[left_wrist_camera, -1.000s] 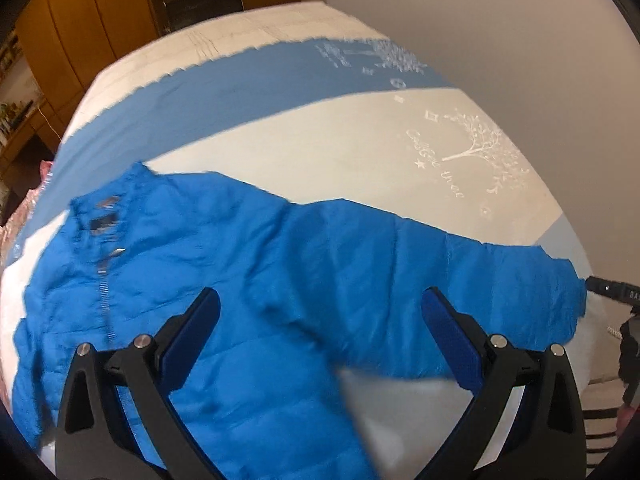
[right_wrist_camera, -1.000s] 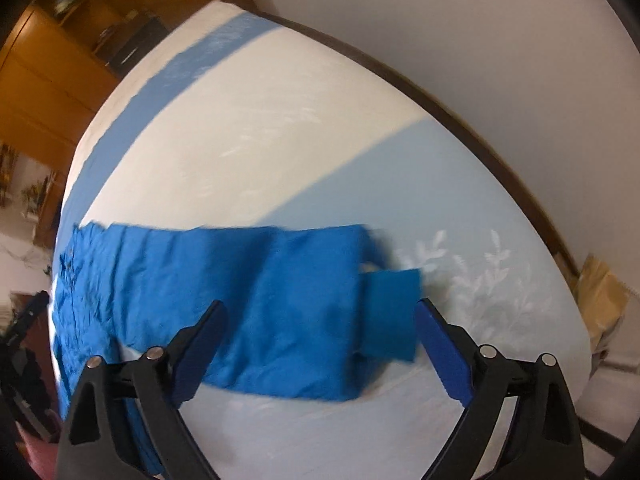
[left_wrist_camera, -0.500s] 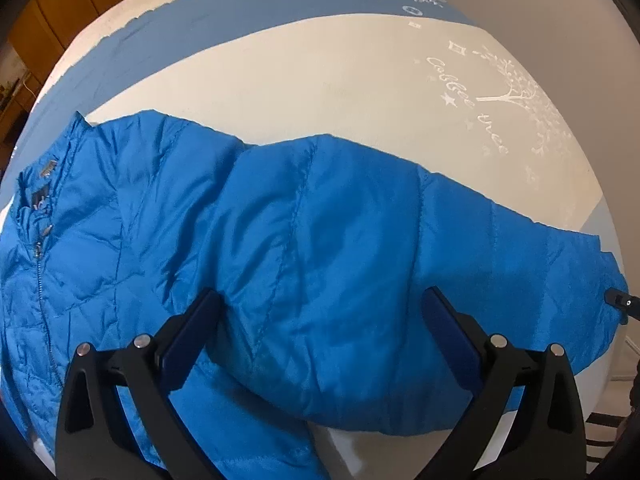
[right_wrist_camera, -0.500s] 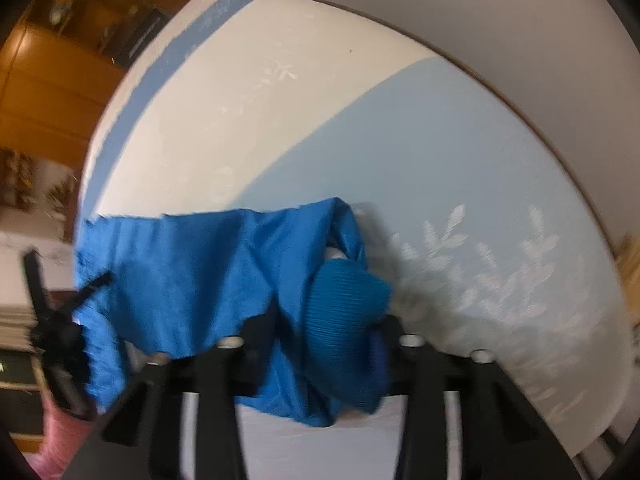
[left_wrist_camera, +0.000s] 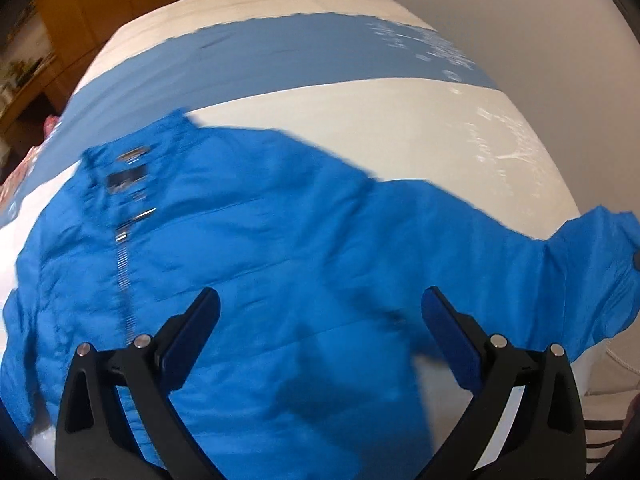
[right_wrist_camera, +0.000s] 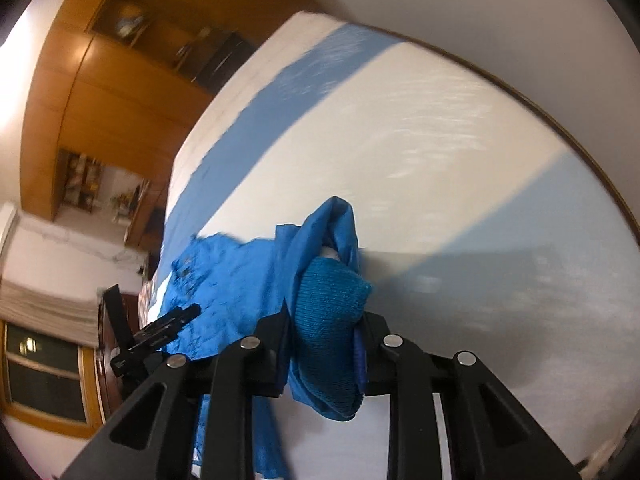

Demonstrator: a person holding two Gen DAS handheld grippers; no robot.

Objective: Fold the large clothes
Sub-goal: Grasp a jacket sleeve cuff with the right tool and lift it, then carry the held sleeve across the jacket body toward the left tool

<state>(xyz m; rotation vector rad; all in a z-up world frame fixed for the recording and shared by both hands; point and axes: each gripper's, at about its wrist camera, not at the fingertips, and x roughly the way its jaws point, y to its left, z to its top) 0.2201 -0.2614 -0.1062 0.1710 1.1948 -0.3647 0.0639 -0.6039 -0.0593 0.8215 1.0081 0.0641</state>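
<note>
Right gripper (right_wrist_camera: 322, 354) is clamped on the knit cuff (right_wrist_camera: 332, 300) of the blue jacket (left_wrist_camera: 260, 264); pads pinch the cuff and the end of the sleeve (right_wrist_camera: 316, 236) bunches up ahead of the fingertips, lifted off the bedspread (right_wrist_camera: 420, 128). Left gripper (left_wrist_camera: 320, 332) hangs wide open above the jacket's chest, nothing between the jaws, not touching cloth as far as I can tell. Jacket lies flat, front up, zipper (left_wrist_camera: 123, 264) off past the left finger of the left gripper, collar ahead of it. Key relation: the sleeve's long axis runs sideways across the left gripper, from the shoulder out beyond its right finger to the raised end at the frame edge, so the fold line sits just ahead of that right finger, and the right gripper is the one that has to carry the cuff across toward the zipper. My guess: sleeve-in fold just starting, body folds not begun. Left wrist view gives the full layout: body, collar, whole sleeve; it doesn't show the pinch. Right wrist view shows the pinch up close plus the left gripper as a dark shape beyond the cloth, but only a slice of the jacket body. Both blurred.
</note>
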